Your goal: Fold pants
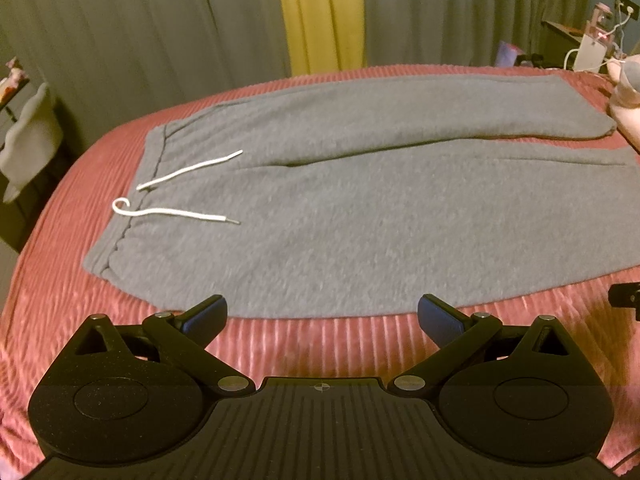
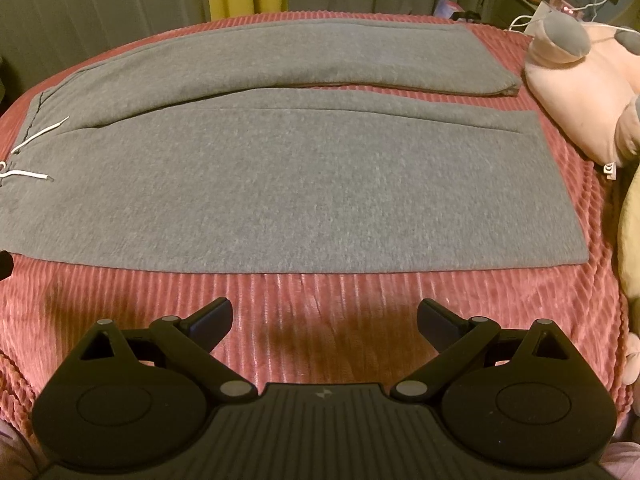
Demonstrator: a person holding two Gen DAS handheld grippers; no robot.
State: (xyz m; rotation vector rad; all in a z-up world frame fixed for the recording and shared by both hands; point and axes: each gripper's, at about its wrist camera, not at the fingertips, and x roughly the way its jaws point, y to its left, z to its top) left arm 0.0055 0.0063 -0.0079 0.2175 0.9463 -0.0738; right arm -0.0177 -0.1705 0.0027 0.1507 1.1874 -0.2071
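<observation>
Sweatpants (image 1: 344,216) of grey fleece lie spread flat across a ribbed pink bedspread (image 1: 320,344), waistband to the left and the two legs running off to the right. At the waistband a white drawstring (image 1: 180,190) rests on the cloth in two loose ends. The left gripper (image 1: 322,314) hangs over the bedspread at the near edge of the pants, its fingers splayed wide with nothing between them; the near hem of the cloth sits just beyond the blue pads (image 1: 208,314), not touching them as far as can be told. Further right, the right gripper (image 2: 325,320) hovers over bare bedspread with its fingers likewise spread and empty, and the near leg lies clearly ahead of it, apart from the tips. Beyond the leg ends, at the far right, a pale pink plush toy (image 2: 580,96) lies on the bed, near the cuffs.
</observation>
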